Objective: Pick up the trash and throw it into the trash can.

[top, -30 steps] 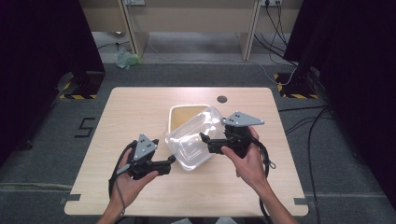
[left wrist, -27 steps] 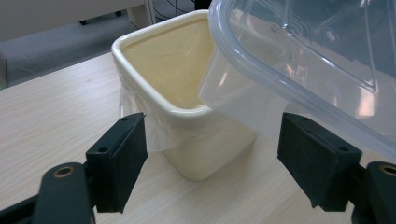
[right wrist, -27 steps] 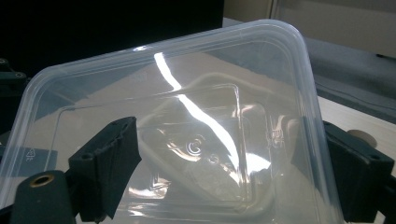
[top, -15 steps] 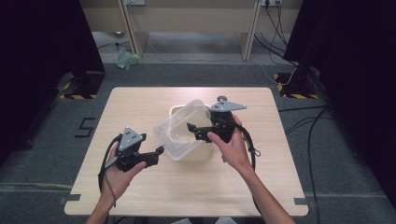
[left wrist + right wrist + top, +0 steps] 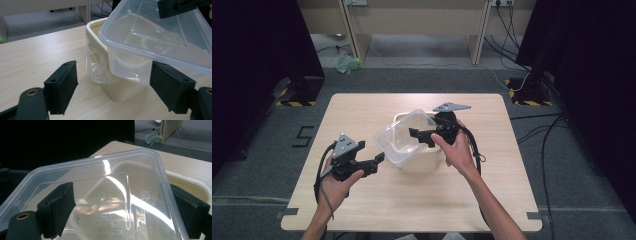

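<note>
This looks like a lab or test room set up for recording, not a home. A plain wooden table [image 5: 412, 200] stands alone on grey carpet [image 5: 257, 175], with black curtains [image 5: 257, 45] hanging on both sides. Heavy stand bases edged in yellow-and-black tape [image 5: 294, 102] sit at the 2 far corners. Loose cables [image 5: 512, 30] run across the floor to wall sockets [image 5: 507, 2]. A "5" is marked in tape on the carpet [image 5: 303, 136]. A crumpled greenish thing, perhaps a bag [image 5: 347, 62], lies near a wooden bench [image 5: 412, 20] behind.
</note>
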Demonstrator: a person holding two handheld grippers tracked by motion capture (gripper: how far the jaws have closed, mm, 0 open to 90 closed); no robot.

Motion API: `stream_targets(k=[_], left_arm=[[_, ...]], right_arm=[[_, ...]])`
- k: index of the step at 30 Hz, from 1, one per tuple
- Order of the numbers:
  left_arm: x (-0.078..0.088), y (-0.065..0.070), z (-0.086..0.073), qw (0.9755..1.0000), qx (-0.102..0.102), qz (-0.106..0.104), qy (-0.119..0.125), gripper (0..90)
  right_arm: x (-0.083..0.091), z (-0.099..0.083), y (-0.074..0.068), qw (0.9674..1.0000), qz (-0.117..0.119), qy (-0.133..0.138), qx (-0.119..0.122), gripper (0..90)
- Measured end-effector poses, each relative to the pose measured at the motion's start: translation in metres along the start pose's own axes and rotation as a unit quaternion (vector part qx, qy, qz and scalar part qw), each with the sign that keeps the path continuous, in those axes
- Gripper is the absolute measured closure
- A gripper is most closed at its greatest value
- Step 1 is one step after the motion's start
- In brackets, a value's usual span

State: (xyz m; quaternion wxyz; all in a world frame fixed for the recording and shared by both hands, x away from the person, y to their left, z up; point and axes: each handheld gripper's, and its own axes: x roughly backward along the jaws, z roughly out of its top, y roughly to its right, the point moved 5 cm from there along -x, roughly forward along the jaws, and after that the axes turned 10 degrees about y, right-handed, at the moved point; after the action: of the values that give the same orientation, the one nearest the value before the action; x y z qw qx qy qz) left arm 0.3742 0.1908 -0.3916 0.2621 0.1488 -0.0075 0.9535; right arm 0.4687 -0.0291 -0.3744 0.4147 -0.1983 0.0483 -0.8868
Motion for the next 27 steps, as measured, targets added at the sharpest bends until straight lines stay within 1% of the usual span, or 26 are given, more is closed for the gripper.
stream_targets(k=[4,5,7,11,13,14,16,18,20,23,24,26,27], left_arm=[[-0.0006,-0.0002,-0.0005,1.0,0.003,-0.001,0.001,21.6],[-0.001,-0.0001,-0.0007,1.0,0.003,-0.001,0.001,21.6],[-0.0018,0.0002,-0.0009,1.0,0.004,-0.002,0.001,21.6],[-0.0026,0.0014,-0.0005,1.0,0.003,-0.003,0.002,21.6],[-0.0026,0.0021,0.0002,1.0,0.002,-0.004,0.003,21.6],[-0.0026,0.0021,0.0002,1.0,0.002,-0.004,0.003,21.5],[-0.0021,0.003,0.0016,1.0,0.005,-0.005,0.006,21.4],[-0.0018,0.0033,0.0019,1.0,0.002,-0.005,0.004,21.3],[-0.0018,0.0035,0.0016,1.0,0.002,-0.005,0.004,21.3],[-0.0019,0.0035,-0.0004,1.0,0.004,-0.006,0.003,21.2],[-0.0026,0.0041,-0.0029,1.0,0.003,-0.006,0.002,21.2],[-0.0033,0.0047,-0.0045,1.0,0.002,-0.007,0.0,21.2],[-0.005,0.0064,-0.008,0.9999,0.001,-0.009,-0.004,21.2]], right_arm=[[0.0,0.0017,0.0012,1.0,0.003,-0.006,-0.001,16.1],[0.0001,0.0038,0.002,1.0,0.002,-0.007,0.0,17.7],[0.0003,0.005,0.0023,1.0,0.001,-0.005,0.002,18.2],[0.0006,0.0088,0.0029,0.9999,-0.005,-0.005,0.01,18.3],[0.0007,0.0099,0.0047,0.9997,-0.014,-0.006,0.017,18.1],[0.0007,0.0099,0.0047,0.9997,-0.014,-0.006,0.017,18.1],[-0.0016,0.0075,0.0069,0.9998,-0.007,-0.019,0.005,15.2],[-0.0031,0.0069,0.0061,0.9997,-0.002,-0.025,0.001,15.1],[-0.0033,0.0072,0.0053,0.9996,-0.001,-0.028,0.006,15.0],[-0.0036,0.0076,0.0047,0.9994,0.002,-0.032,0.008,14.9],[-0.004,0.0082,0.0049,0.9992,0.006,-0.039,0.008,15.0],[-0.0046,0.0091,0.0053,0.999,0.005,-0.044,0.008,14.9],[-0.0046,0.0096,0.0056,0.9989,0.006,-0.046,0.01,15.0]])
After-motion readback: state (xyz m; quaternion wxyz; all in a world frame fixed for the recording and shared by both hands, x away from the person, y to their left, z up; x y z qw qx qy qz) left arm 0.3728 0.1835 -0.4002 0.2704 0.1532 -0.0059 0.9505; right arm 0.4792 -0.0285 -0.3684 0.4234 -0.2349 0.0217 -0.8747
